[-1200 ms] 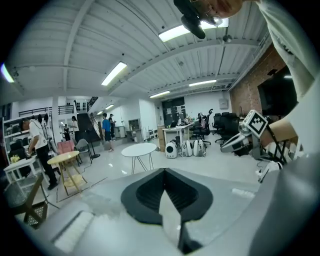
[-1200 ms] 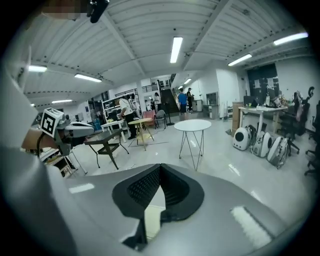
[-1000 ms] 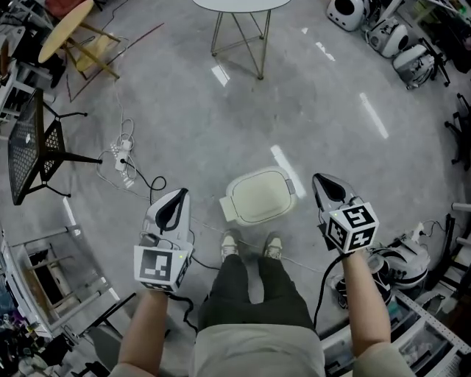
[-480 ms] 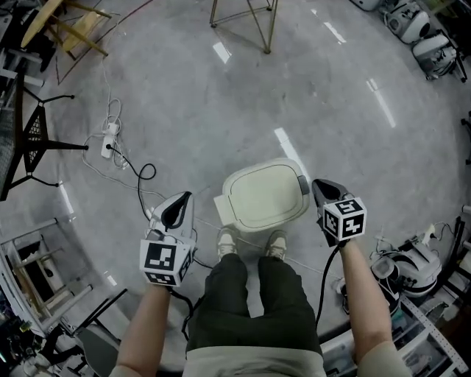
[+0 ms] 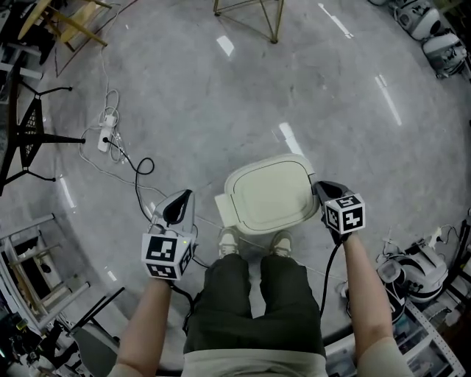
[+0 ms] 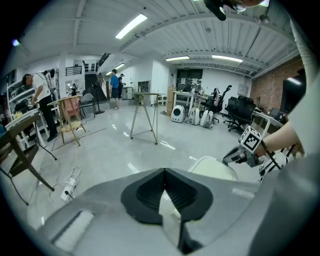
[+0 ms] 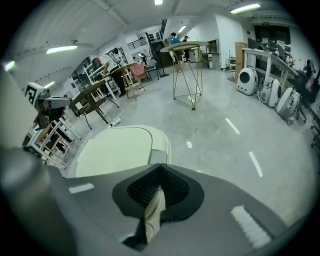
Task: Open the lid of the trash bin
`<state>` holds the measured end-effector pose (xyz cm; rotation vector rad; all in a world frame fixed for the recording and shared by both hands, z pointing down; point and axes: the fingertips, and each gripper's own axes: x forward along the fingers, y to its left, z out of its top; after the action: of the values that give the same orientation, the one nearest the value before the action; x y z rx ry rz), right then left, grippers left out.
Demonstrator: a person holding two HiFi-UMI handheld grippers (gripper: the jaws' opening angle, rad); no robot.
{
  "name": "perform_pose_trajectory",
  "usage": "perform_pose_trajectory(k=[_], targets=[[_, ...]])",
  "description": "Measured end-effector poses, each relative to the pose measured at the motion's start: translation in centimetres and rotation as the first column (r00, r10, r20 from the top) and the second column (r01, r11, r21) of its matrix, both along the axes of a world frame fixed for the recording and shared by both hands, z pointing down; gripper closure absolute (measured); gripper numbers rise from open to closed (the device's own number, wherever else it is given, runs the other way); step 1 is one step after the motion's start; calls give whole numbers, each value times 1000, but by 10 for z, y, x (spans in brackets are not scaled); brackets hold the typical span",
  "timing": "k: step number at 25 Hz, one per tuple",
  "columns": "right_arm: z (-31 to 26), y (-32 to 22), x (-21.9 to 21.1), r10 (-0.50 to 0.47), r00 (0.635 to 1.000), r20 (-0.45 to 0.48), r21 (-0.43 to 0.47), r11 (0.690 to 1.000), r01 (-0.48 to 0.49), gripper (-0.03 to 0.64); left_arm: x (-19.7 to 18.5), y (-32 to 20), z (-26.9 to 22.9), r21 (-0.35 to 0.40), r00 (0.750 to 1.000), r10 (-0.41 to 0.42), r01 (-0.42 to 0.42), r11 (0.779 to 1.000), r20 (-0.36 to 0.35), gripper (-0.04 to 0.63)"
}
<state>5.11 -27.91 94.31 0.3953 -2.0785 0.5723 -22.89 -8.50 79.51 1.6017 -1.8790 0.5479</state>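
Trash bin [image 5: 266,195] stands on the floor just ahead of the person's shoes [image 5: 229,241], between the two tools. Its pale lid [image 7: 117,149] lies flat and shut, so the opening looks not yet begun and all the lifting is left. Right tool [image 5: 321,188] is just beside the bin's right edge, contact unclear, jaws pressed together on nothing. Left tool [image 5: 182,200] is apart to the bin's left, jaws likewise together and empty. A power strip [image 5: 105,138] and its cable [image 5: 140,177] lie off left, a wire-legged stand [image 5: 254,16] well beyond. Nothing sits on the lid.
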Motion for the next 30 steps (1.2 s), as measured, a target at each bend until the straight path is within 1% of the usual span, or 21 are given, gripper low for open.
perform_pose_trajectory(k=[2, 5, 9, 13, 18, 23, 25, 27, 30], targets=[[2, -2, 1, -1, 1000, 18, -14, 1000, 1, 612, -2, 3, 1, -5, 1000, -5, 5, 1000, 4, 594], [2, -7, 0, 37, 999, 31, -50, 998, -36, 611, -6, 7, -5, -5, 1000, -20, 21, 1000, 15, 594], [-13, -5, 1, 31, 1000, 2, -7, 999, -31, 612, -10, 13, -25, 1, 999, -43, 43, 999, 27, 594], [-55, 9, -9, 62, 997, 53, 1, 998, -63, 613, -18, 25, -54, 6, 997, -67, 67, 998, 31, 594], [-137, 22, -28, 94, 987, 131, 30, 995, -98, 612, -21, 26, -108, 40, 997, -68, 67, 997, 31, 594], [-244, 26, -46, 135, 963, 233, 78, 985, -157, 614, -23, 16, -187, 111, 998, -33, 27, 993, 55, 594], [-294, 27, -49, 146, 944, 295, 104, 977, -183, 614, -20, 12, -223, 144, 997, -15, 4, 990, 75, 594], [-347, 29, -51, 156, 918, 365, 131, 967, -216, 614, -15, 10, -257, 170, 995, 9, -26, 985, 100, 594], [-421, 29, -54, 140, 884, 446, 193, 949, -248, 614, -9, 7, -305, 216, 990, 39, -68, 974, 136, 594]])
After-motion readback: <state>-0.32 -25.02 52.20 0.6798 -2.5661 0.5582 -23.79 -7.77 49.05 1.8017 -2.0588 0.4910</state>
